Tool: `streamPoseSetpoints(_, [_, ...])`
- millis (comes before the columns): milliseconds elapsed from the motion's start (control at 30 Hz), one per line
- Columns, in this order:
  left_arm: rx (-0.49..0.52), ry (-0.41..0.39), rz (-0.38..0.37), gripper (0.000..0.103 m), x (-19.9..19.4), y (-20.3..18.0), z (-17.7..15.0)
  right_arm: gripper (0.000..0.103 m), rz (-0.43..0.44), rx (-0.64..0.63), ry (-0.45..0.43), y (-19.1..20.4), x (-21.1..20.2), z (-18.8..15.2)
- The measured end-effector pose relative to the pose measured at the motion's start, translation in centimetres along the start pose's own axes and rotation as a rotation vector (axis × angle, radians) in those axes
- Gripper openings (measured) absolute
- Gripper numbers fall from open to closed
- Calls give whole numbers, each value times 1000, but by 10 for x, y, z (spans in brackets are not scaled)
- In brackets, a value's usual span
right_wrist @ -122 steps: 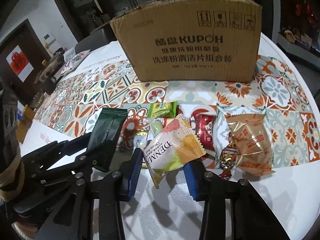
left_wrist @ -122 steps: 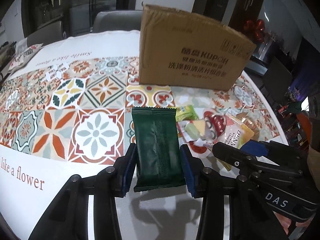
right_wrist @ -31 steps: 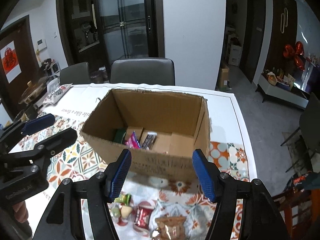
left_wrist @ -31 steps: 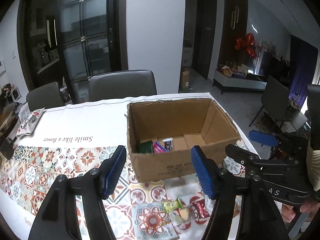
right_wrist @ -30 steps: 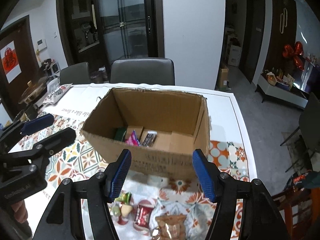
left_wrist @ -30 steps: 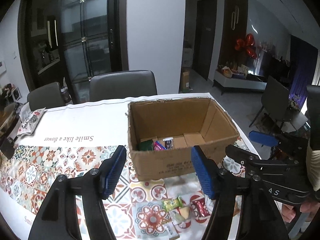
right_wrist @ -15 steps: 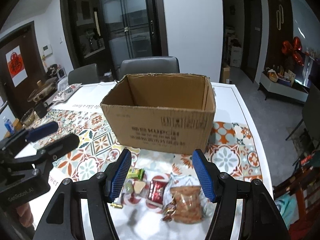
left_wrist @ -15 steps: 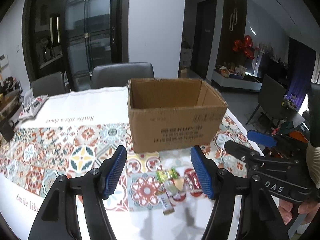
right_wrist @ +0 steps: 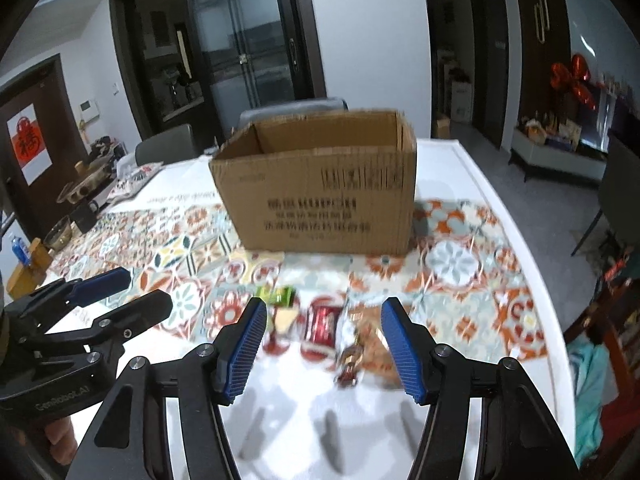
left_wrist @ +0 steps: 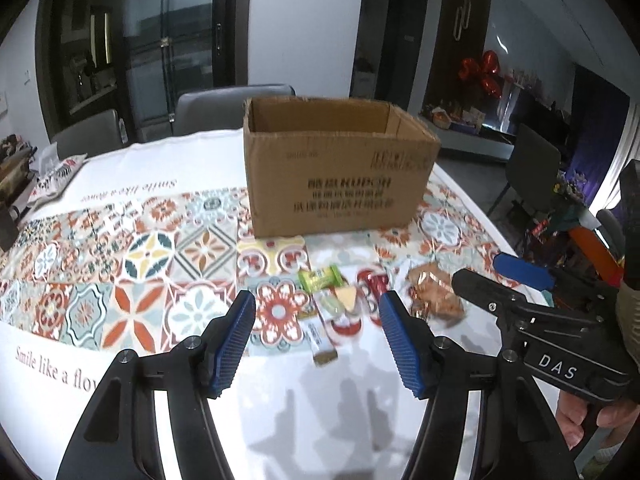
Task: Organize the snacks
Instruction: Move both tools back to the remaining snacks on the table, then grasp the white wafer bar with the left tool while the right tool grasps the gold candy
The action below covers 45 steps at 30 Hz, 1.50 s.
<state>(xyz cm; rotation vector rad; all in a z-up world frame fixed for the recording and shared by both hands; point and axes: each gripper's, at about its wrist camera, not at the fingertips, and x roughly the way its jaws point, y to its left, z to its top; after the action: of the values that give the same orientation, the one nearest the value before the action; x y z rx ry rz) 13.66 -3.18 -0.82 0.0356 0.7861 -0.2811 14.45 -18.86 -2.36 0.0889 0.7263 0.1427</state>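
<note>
Left wrist view: the left gripper (left_wrist: 316, 338) hung empty, jaws apart, over snacks (left_wrist: 340, 300) near the surface's front edge, before the cardboard box (left_wrist: 336, 184).

Right wrist view: the right gripper (right_wrist: 323, 344) was likewise spread. The red packet (right_wrist: 322, 323) looked light and crinkly, best pinched across its flat middle.

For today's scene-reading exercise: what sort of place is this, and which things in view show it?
Probably a home dining room: a table under a patterned tablecloth, grey dining chairs behind it, and glass-fronted cabinets along the back wall.
</note>
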Motion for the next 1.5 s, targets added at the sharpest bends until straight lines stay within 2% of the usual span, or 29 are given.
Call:
streamPoseSetpoints(333, [-71, 164, -67, 56, 38, 2, -34, 50, 43, 39, 164, -4, 31, -44])
streamPoseSetpoints(633, [-92, 233, -70, 49, 72, 4, -40, 43, 37, 109, 228, -18, 60, -51])
streamPoseSetpoints(967, [-123, 270, -32, 46, 103, 9, -35, 42, 15, 110, 262, -24, 86, -48])
streamPoseSetpoints(1300, [-118, 285, -10, 44, 122, 9, -30, 39, 5, 111, 256, -26, 101, -42])
streamPoseSetpoints(1367, [-122, 284, -6, 42, 124, 9, -28, 39, 3, 107, 256, -26, 104, -41])
streamPoseSetpoints(1500, [-123, 283, 1, 33, 126, 11, -27, 32, -7, 104, 269, -27, 110, -41])
